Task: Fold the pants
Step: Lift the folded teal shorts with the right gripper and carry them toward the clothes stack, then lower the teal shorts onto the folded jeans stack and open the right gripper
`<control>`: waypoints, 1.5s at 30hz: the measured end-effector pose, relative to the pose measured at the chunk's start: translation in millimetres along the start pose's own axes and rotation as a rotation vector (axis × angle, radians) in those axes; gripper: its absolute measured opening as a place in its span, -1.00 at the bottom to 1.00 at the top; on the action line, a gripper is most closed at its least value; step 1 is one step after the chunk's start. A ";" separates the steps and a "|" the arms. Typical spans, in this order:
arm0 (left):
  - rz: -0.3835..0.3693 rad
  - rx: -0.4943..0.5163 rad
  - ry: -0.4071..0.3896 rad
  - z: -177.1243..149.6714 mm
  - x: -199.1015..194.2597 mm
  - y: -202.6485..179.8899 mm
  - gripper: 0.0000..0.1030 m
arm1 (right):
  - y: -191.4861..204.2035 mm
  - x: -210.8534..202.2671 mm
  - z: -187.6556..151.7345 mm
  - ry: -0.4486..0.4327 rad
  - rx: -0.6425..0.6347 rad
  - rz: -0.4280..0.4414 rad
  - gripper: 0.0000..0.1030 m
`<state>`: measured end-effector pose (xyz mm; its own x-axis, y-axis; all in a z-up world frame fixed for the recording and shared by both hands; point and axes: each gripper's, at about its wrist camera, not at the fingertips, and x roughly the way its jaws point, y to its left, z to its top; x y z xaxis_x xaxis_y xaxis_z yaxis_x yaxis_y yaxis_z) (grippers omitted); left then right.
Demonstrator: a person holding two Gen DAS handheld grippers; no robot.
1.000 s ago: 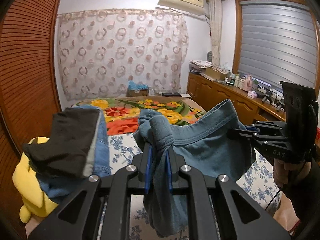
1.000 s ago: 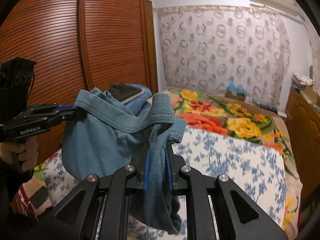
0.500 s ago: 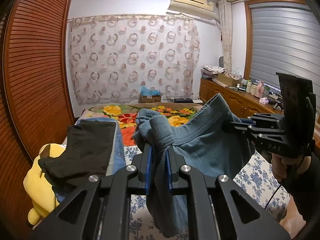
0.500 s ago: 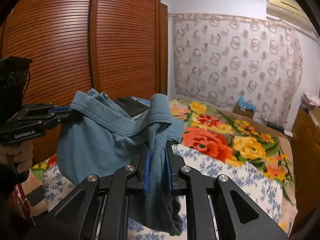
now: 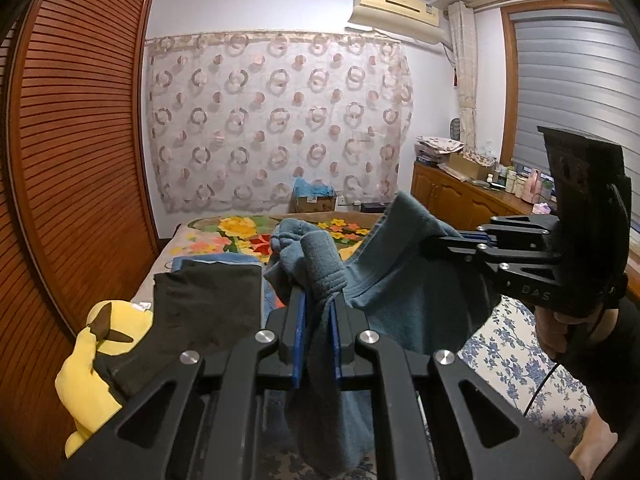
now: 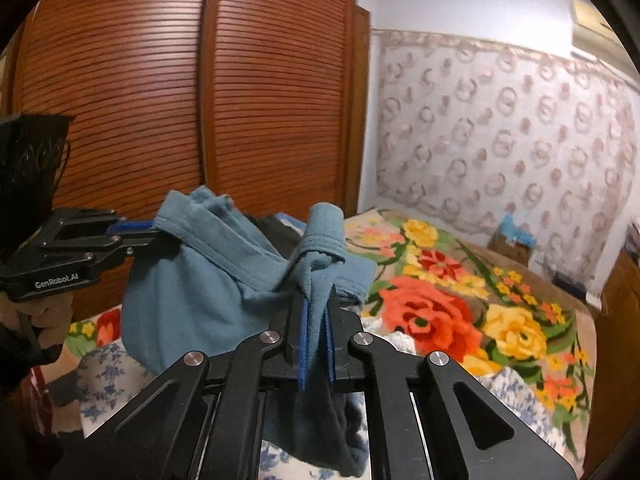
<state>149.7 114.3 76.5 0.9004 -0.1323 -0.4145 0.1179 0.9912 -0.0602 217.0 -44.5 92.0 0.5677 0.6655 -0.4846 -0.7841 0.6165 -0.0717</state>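
Pants (image 5: 400, 292): blue-grey fabric is held aloft above the bed (image 5: 516, 344), strung between both claws so that it can hang free and be straightened before folding.
Left gripper (image 5: 318, 320): pads are pressed together on a bunched edge of the pants; cloth droops below the jaws.
Right gripper (image 6: 316, 330): jaws have just been closing and are pinched on another bunched edge, fabric between them.
Hold: two separate edge points are gripped, probably so the garment is spread by pulling apart.
Stack (image 5: 208, 300): folded dark clothing is kept near the bed's left edge, beside a yellow plush toy (image 5: 94, 364).
Step judged: lifting and spreading; no fold made yet.
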 end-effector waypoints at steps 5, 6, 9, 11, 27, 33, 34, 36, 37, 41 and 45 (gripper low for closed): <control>0.046 -0.028 -0.034 9.8 -9.8 24.8 -0.84 | -1.9 23.9 20.8 -0.007 0.008 0.003 -0.92; 0.051 -0.033 -0.040 10.8 -10.7 30.4 -0.84 | -1.7 29.3 25.4 -0.007 -0.002 0.004 -0.92; 0.073 -0.043 -0.060 11.0 -14.6 41.4 -0.84 | -0.5 44.0 39.1 -0.028 -0.032 0.013 -0.92; 0.090 -0.045 -0.071 10.2 -15.5 47.1 -0.84 | 2.1 52.9 46.7 -0.032 -0.050 0.007 -0.92; 0.206 -0.145 -0.080 -17.7 -14.6 92.6 -0.84 | 19.4 137.7 86.5 -0.040 -0.141 0.106 -0.92; 0.230 -0.195 -0.058 -36.4 -8.1 101.8 -0.83 | 38.5 173.4 89.3 -0.006 -0.162 0.139 -0.92; 0.238 -0.199 -0.054 -39.7 -7.1 103.0 -0.82 | 41.3 179.5 88.8 0.002 -0.163 0.141 -0.92; 0.239 -0.226 -0.055 -46.3 -8.4 106.2 -0.82 | 45.2 187.8 87.2 0.016 -0.159 0.153 -0.91; 0.242 -0.237 -0.060 -49.7 -10.2 107.1 -0.82 | 46.4 193.0 87.1 0.023 -0.153 0.161 -0.91; 0.274 -0.245 -0.060 -55.3 -12.1 107.5 -0.78 | 51.2 204.9 85.3 0.040 -0.152 0.165 -0.90; 0.300 -0.245 -0.038 -60.4 -6.7 108.8 -0.73 | 51.3 213.6 84.8 0.065 -0.133 0.153 -0.71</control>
<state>131.2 222.7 17.8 0.8949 0.1681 -0.4133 -0.2525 0.9545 -0.1585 319.2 165.0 58.7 0.4255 0.7162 -0.5532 -0.8885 0.4465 -0.1053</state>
